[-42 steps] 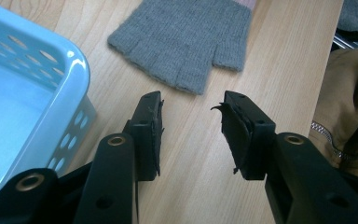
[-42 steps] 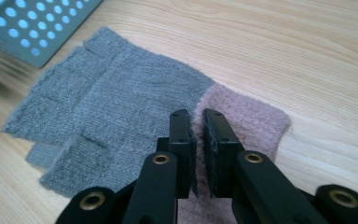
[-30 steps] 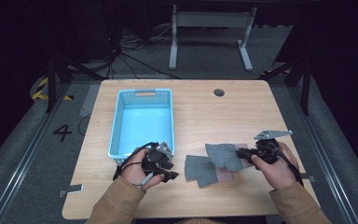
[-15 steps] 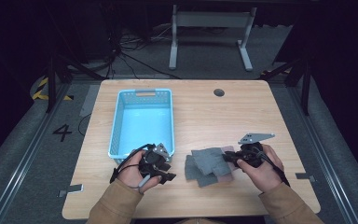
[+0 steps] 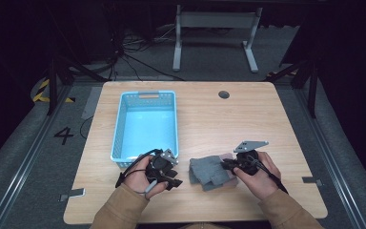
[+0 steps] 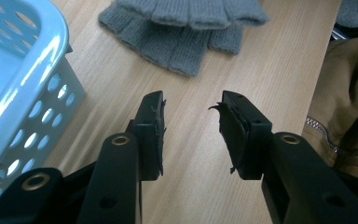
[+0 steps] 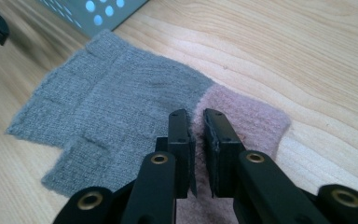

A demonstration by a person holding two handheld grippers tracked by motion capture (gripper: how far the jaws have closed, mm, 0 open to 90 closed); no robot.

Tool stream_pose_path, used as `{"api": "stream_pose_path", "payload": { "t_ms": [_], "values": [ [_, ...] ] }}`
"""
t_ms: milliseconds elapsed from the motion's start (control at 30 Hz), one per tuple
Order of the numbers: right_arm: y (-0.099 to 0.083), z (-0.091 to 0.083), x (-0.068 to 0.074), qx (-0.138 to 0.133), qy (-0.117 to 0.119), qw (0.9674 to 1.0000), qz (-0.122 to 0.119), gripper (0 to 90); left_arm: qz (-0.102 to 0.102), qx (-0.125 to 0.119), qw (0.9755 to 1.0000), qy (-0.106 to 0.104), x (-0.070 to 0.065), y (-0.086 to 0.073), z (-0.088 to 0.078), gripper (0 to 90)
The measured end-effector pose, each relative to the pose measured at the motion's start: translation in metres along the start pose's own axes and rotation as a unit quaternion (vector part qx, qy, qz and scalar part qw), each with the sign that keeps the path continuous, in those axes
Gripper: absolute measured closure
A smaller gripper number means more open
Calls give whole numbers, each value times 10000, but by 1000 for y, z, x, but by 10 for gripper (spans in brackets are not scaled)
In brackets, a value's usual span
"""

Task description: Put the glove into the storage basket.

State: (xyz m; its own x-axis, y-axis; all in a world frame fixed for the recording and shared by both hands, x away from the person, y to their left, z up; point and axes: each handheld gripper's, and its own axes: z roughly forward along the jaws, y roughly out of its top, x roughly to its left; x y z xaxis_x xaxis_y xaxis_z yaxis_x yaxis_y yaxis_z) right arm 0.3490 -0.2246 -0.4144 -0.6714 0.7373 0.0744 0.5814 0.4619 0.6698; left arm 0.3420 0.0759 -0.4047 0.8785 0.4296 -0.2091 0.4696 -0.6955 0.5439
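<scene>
One readable mark: a large dark numeral "4" (image 5: 64, 135) on the grey floor left of the table, beside a metal floor rail, seen in the high view. Yellow-and-black hazard striping (image 5: 44, 90) sits on the floor further back on the same side, a warning marking with no words on it. No legible text, label or brand on the blue basket, the gloves or either gripper in any view.
</scene>
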Motion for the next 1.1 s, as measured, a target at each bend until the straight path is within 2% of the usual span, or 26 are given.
{"api": "stream_pose_path", "payload": {
  "t_ms": [100,200,433,733,1033,1100],
  "values": [
    [-2,4,-1,48,-43,10000,-40,816,-13,10,10000,-70,-2,0,4,619],
    [-4,8,1,125,-76,9999,-52,815,65,86,9999,-106,-5,2,9,625],
    [-5,8,2,111,-132,9997,-168,784,72,69,9999,-125,-4,3,7,628],
    [-3,-7,-3,-86,-119,9997,-186,777,61,77,9997,-213,-7,6,8,642],
    [-5,-26,-15,-226,-145,9996,-115,777,306,190,9989,-309,-18,14,13,640],
    [-6,-28,-18,-239,-171,9995,-110,772,304,212,9987,-344,-19,14,15,639]
  ]
}}
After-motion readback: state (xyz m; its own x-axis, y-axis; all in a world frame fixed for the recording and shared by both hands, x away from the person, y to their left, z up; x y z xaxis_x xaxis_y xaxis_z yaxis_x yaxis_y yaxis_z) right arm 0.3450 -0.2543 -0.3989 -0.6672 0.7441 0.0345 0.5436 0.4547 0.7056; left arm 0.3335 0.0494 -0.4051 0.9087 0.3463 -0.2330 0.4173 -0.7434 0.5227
